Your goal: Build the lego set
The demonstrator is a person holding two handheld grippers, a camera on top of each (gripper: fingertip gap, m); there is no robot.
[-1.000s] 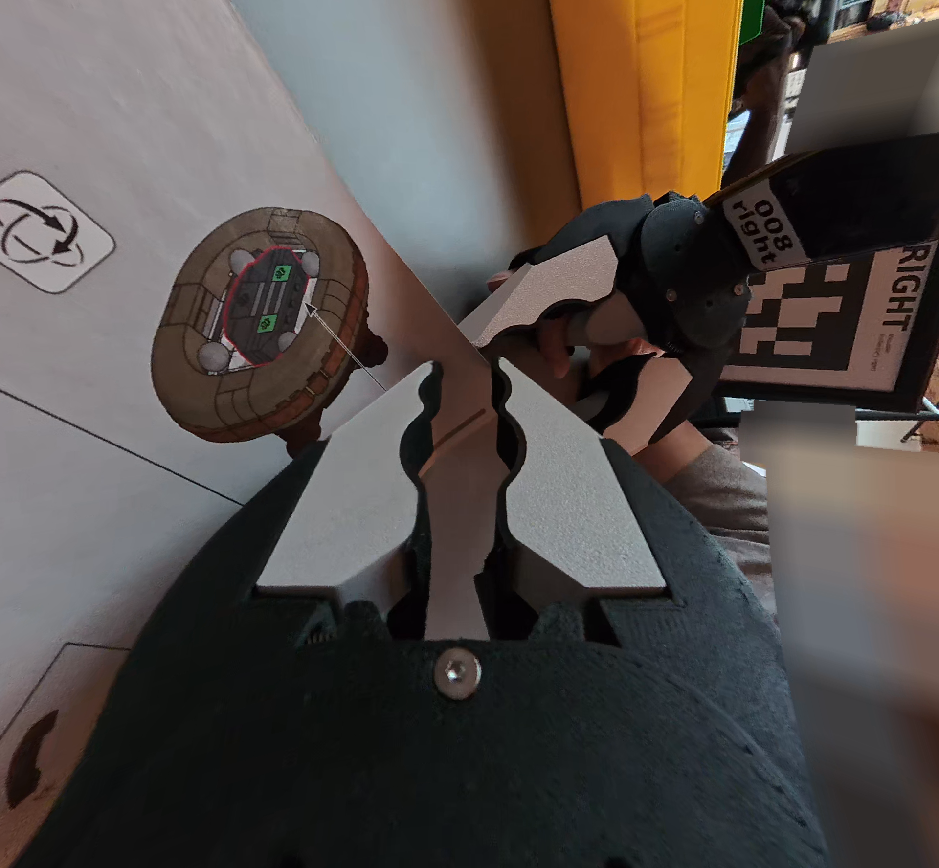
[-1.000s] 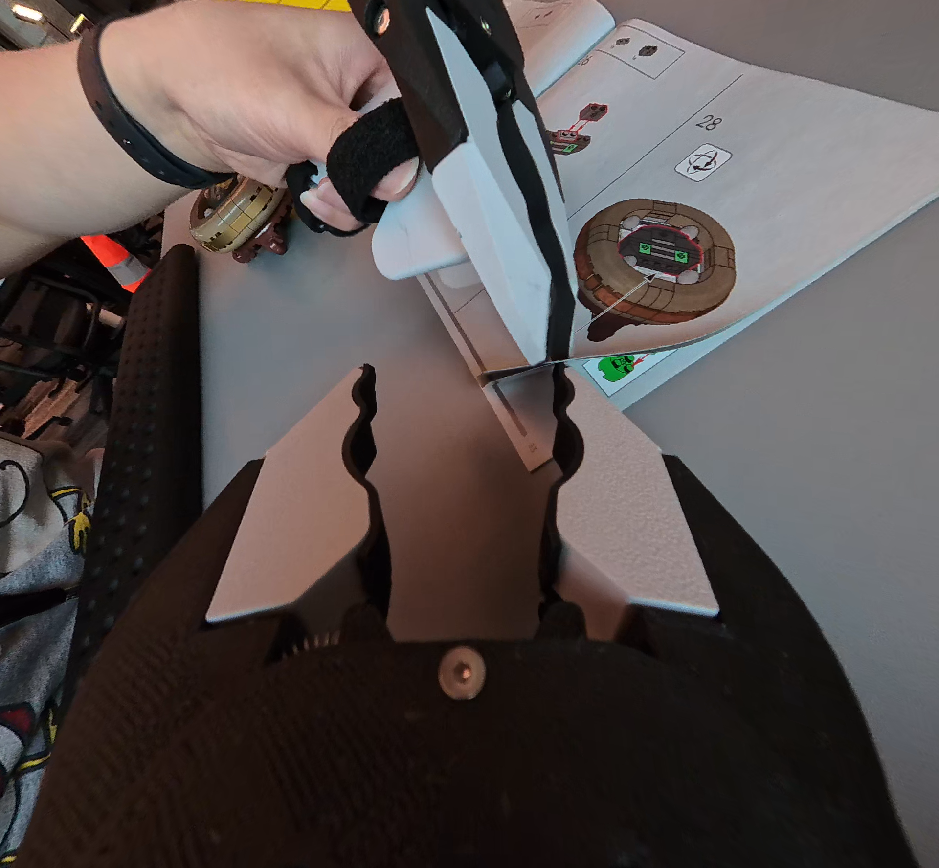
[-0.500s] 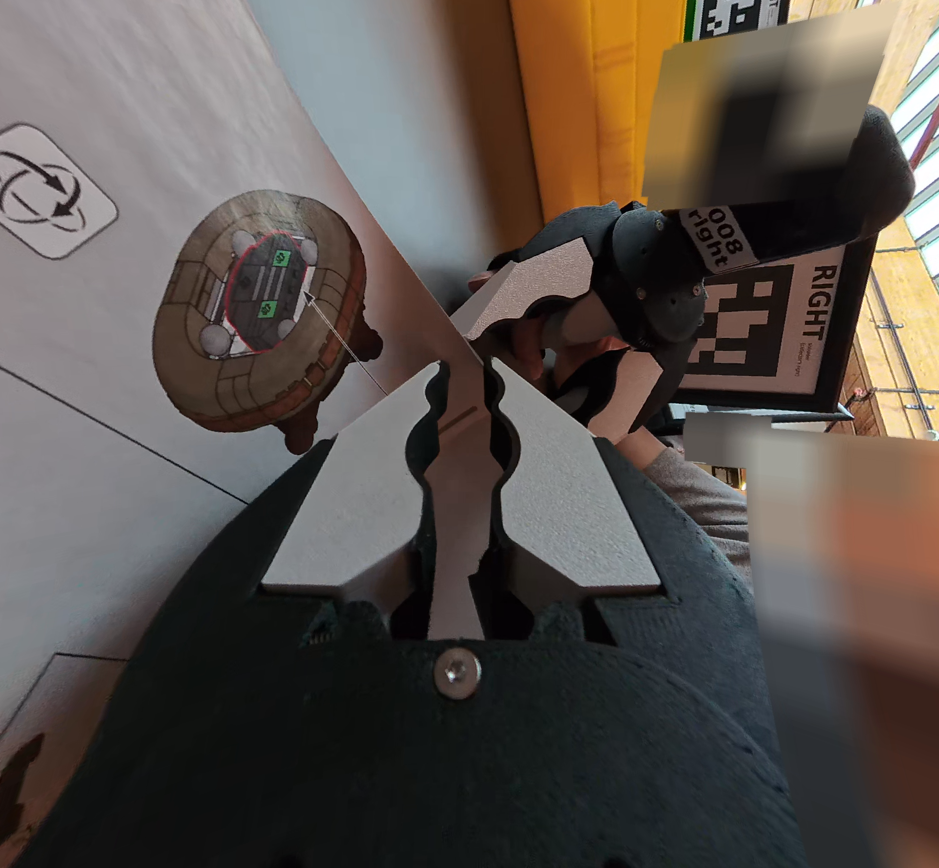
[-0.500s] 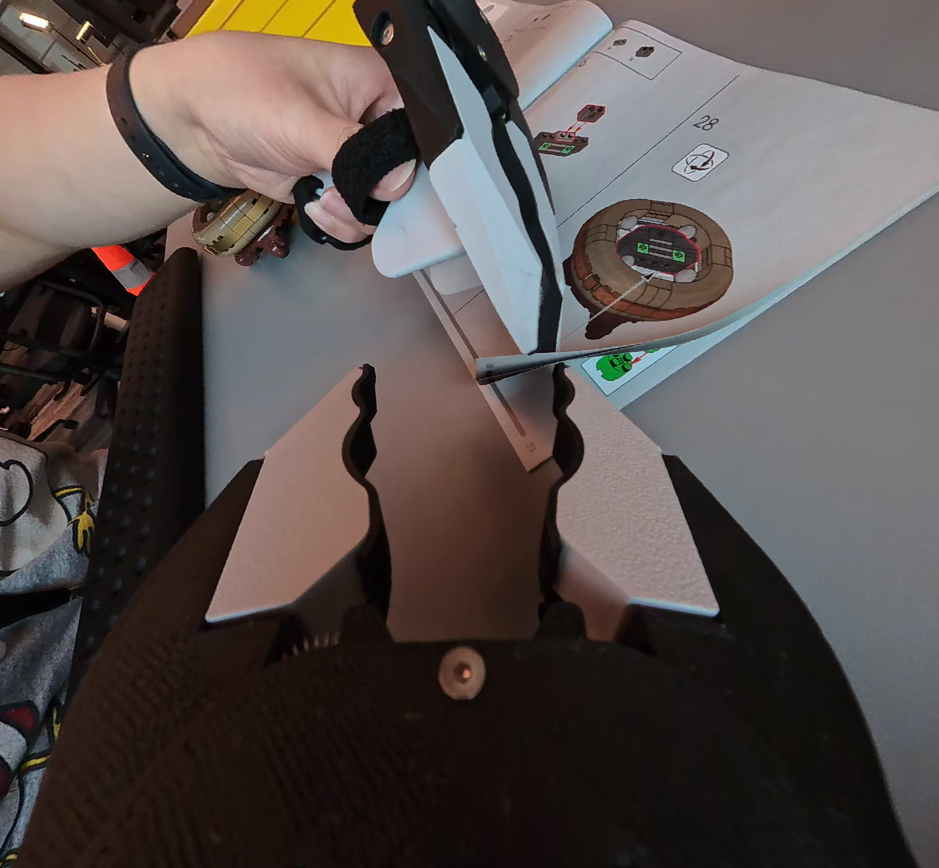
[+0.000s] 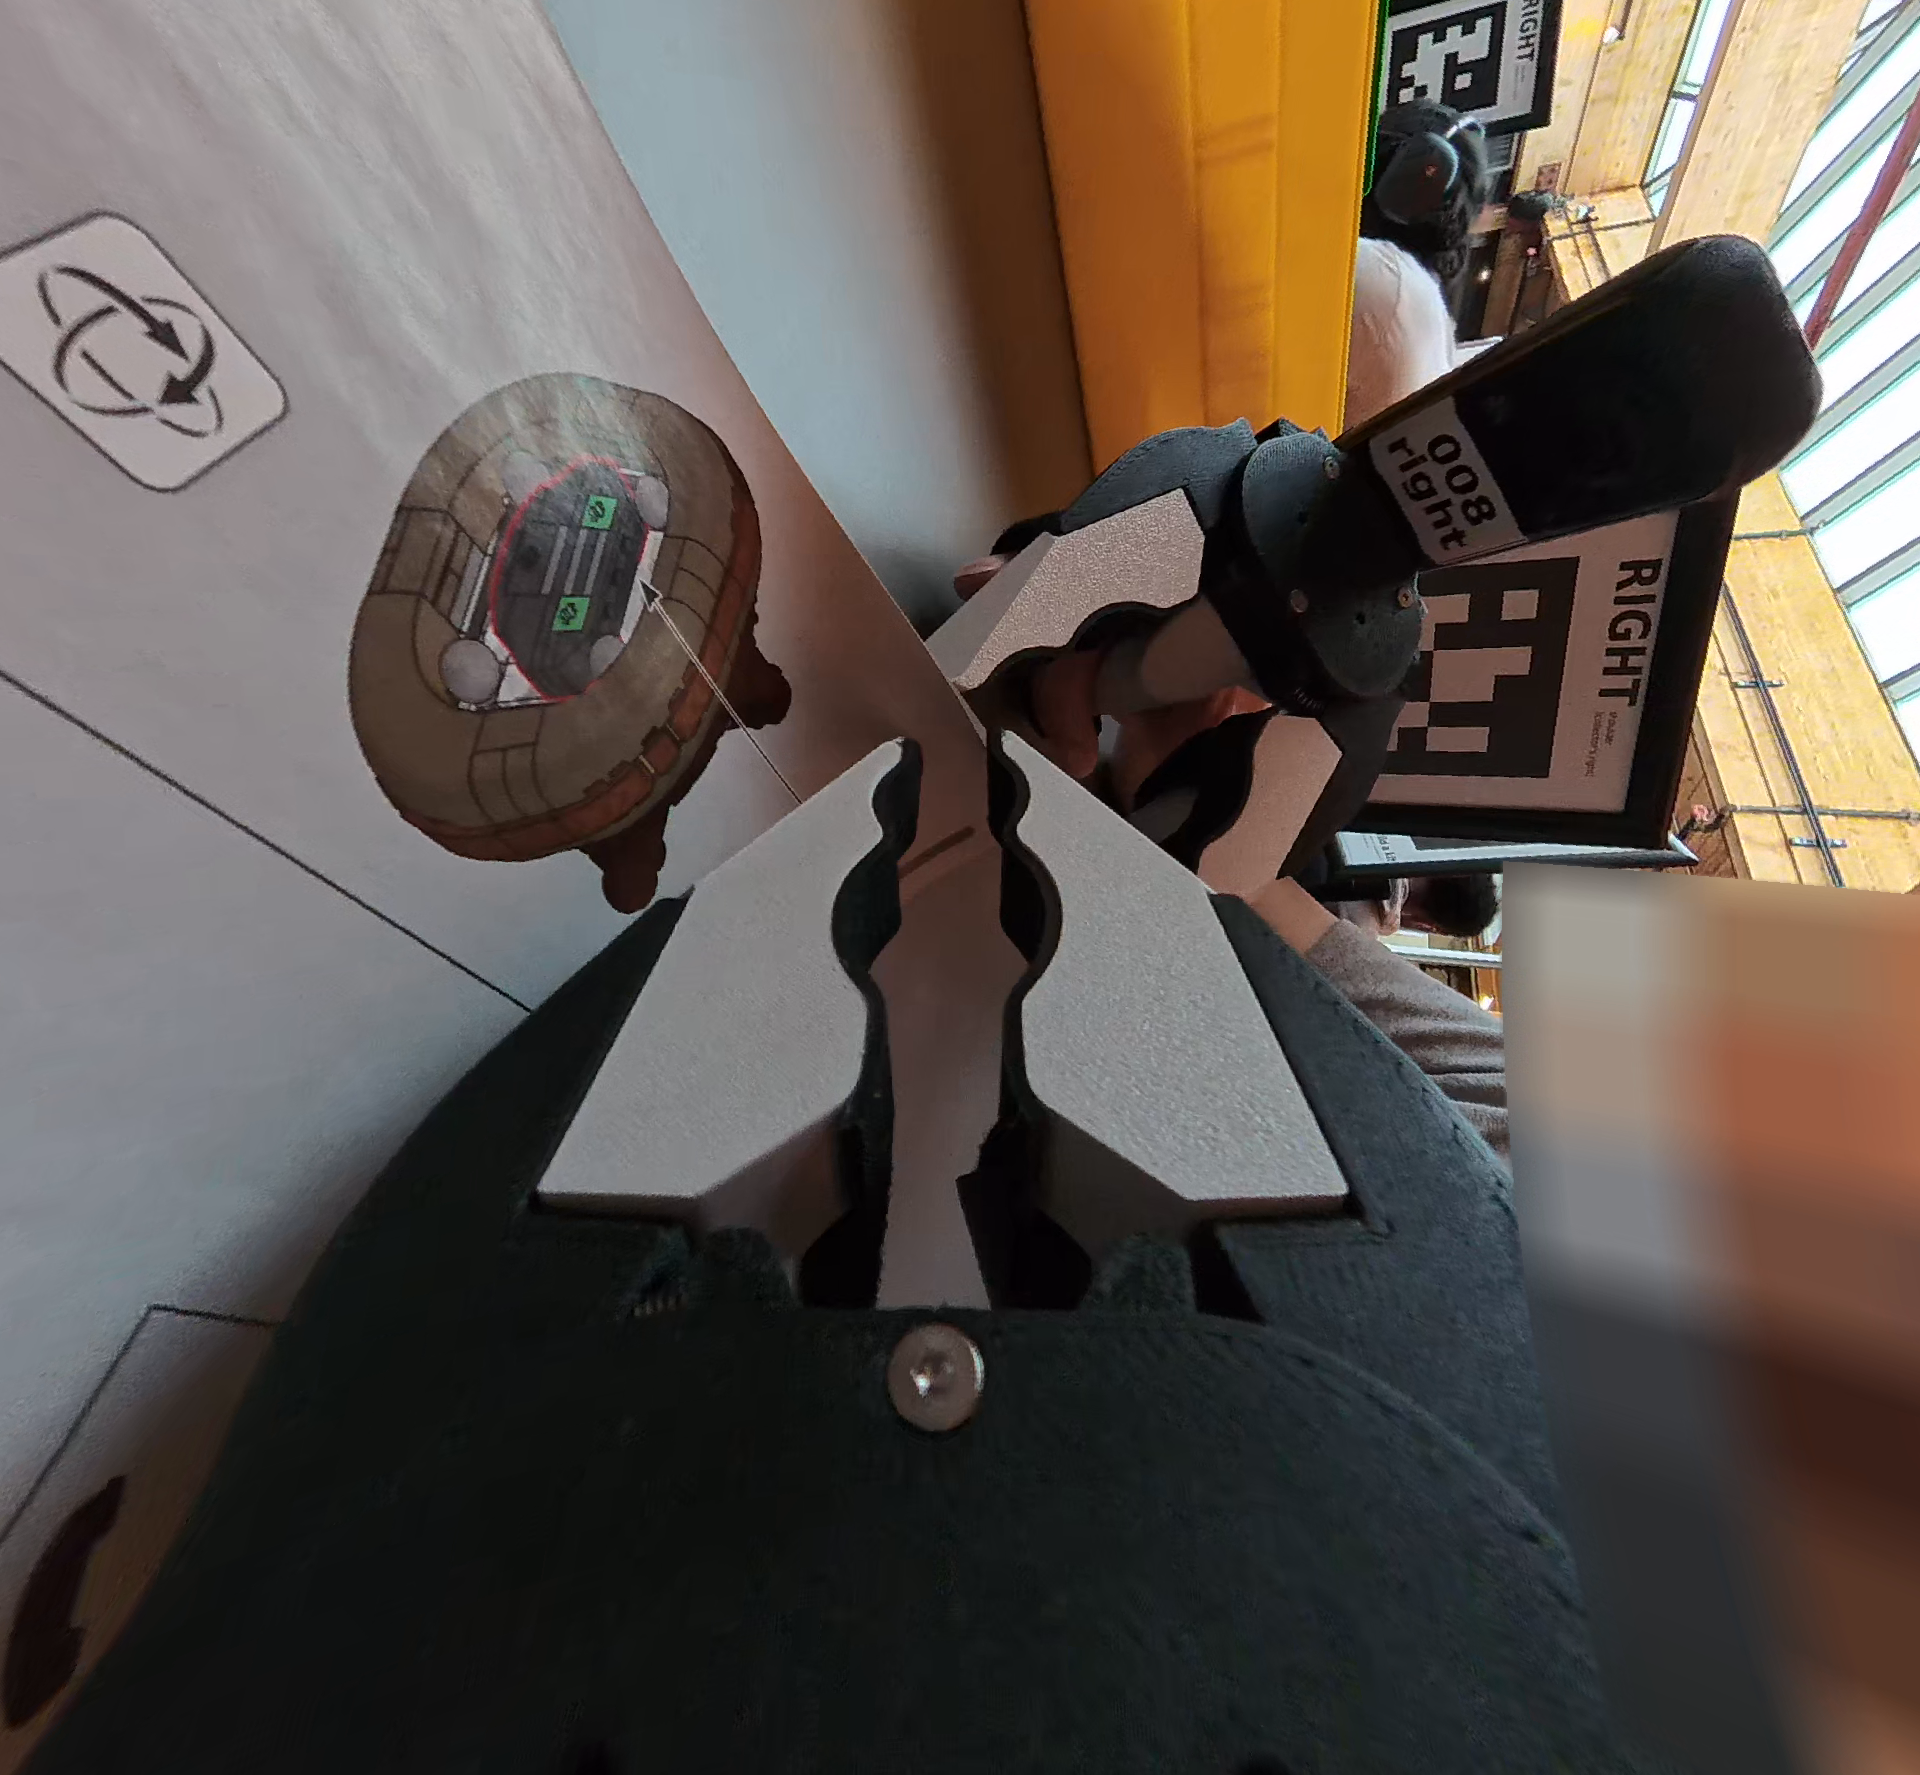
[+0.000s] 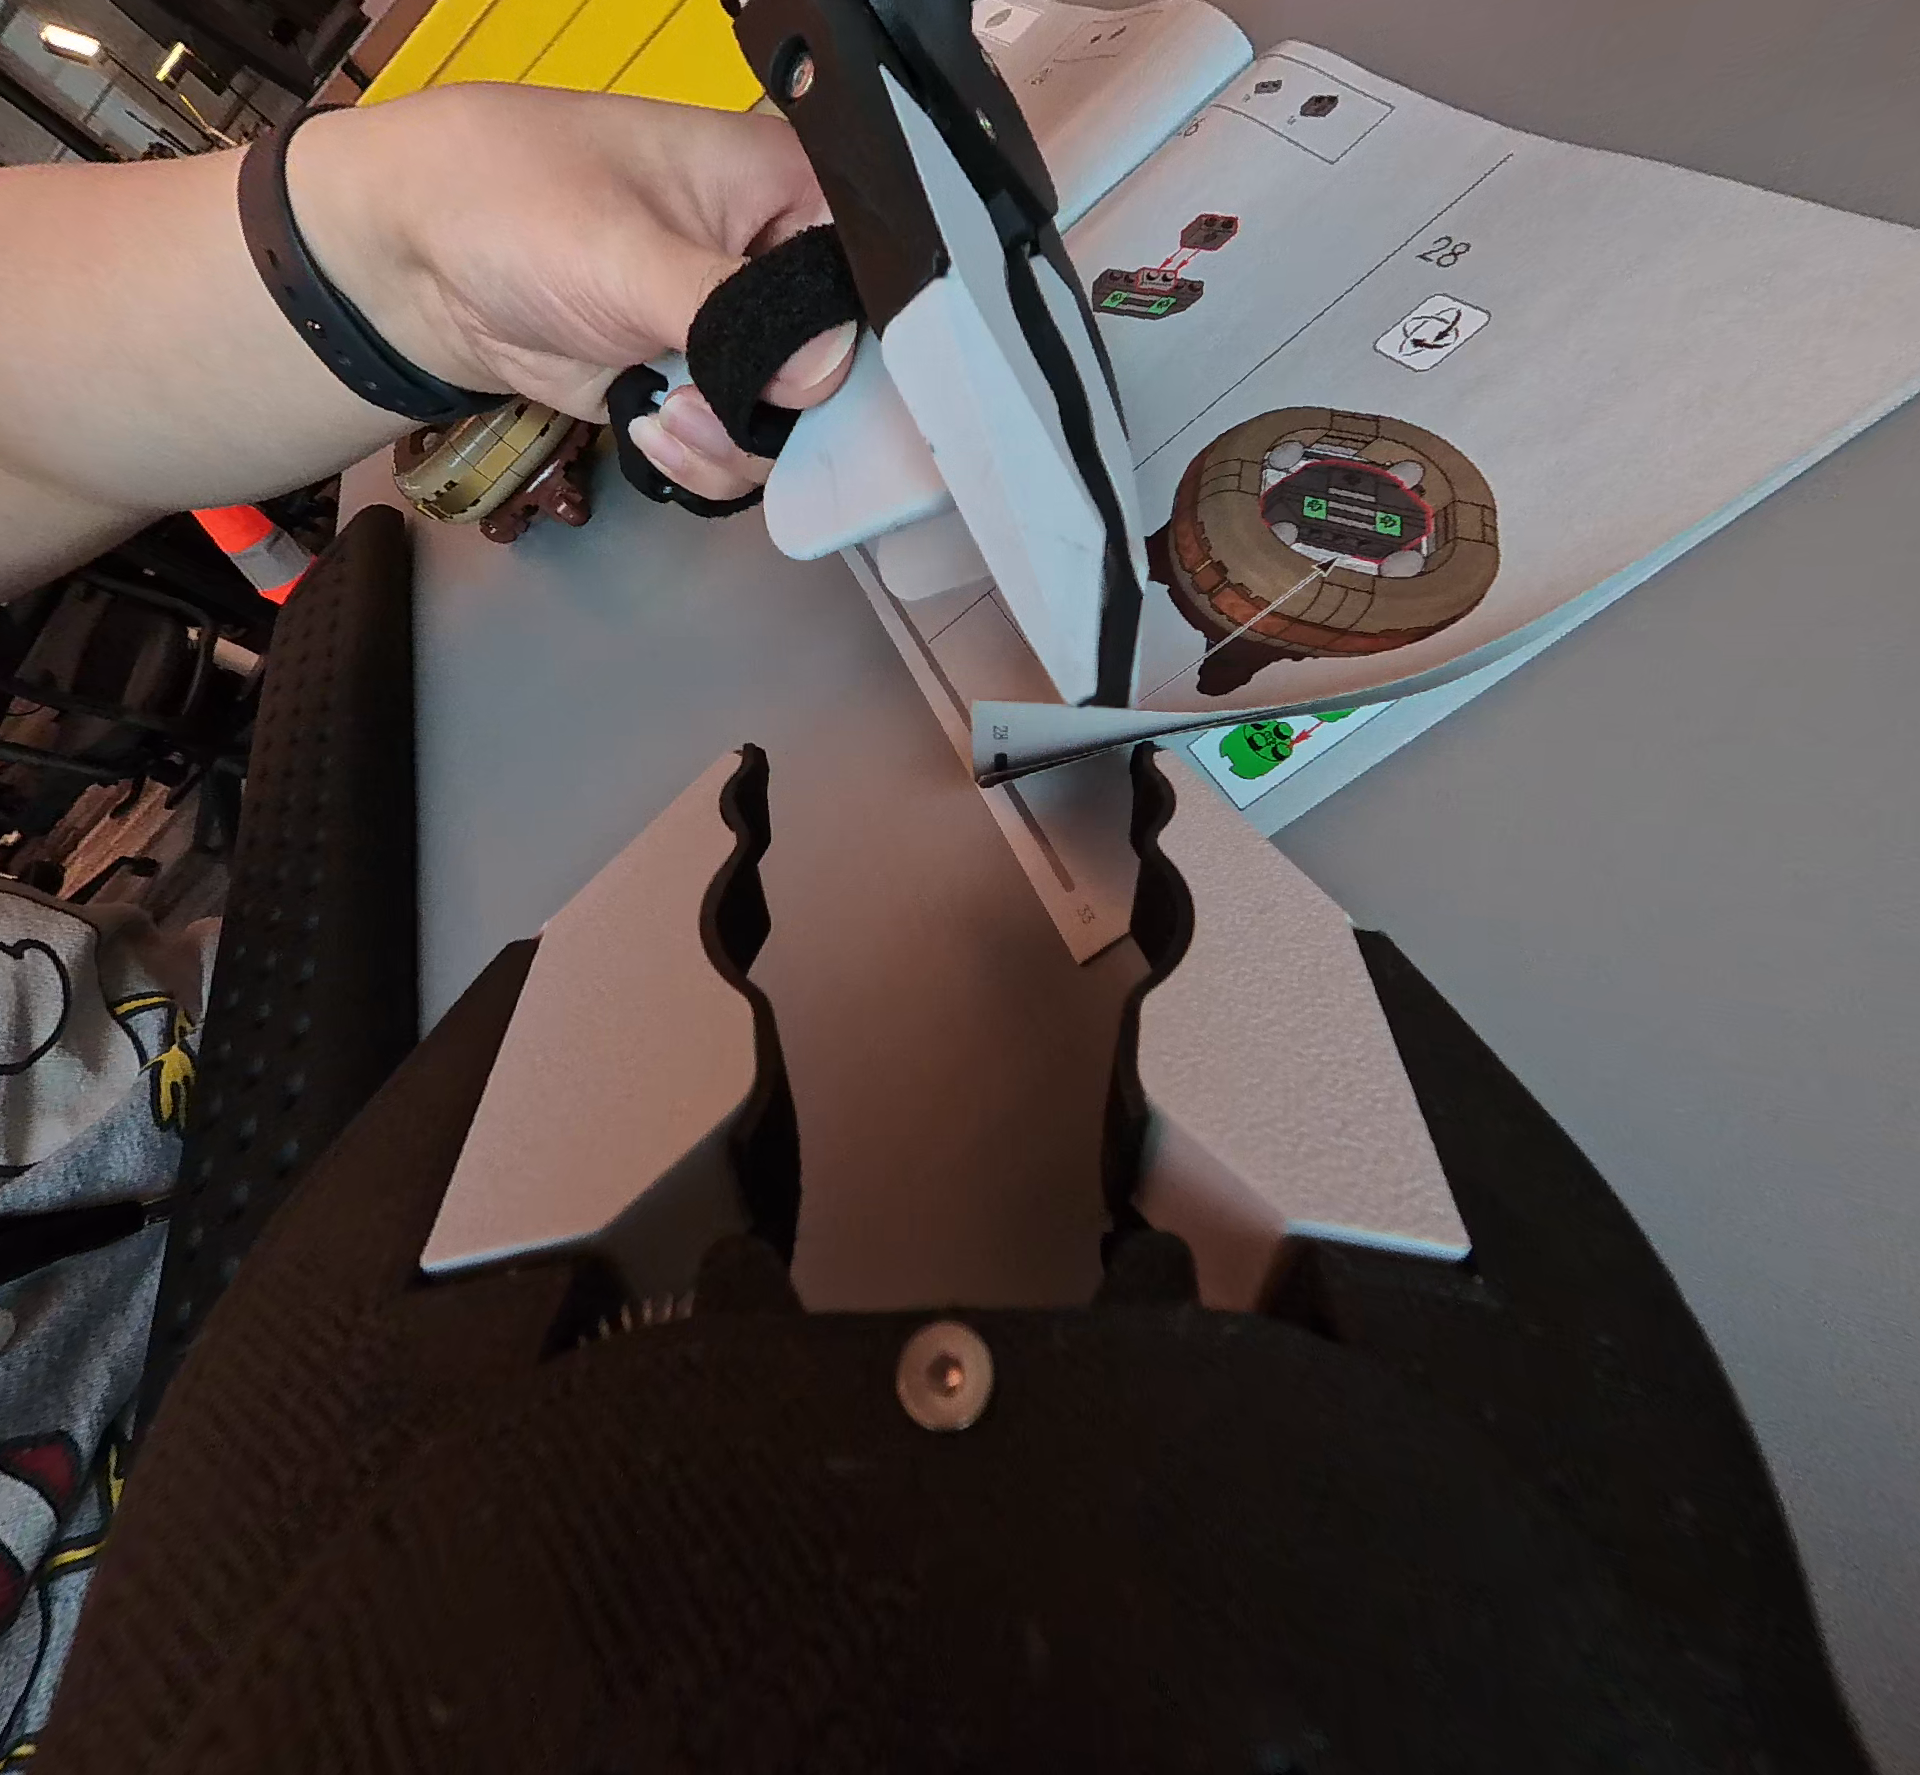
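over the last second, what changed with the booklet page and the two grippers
The left gripper, shut on the page corner, has lifted it higher off the instruction booklet, exposing more of the page beneath. The right gripper stayed open and empty close by, and the round lego build stayed on the table.

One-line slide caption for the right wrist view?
Left gripper pinches and lifts a corner of the white instruction booklet page off the grey table; right gripper waits with jaws open.
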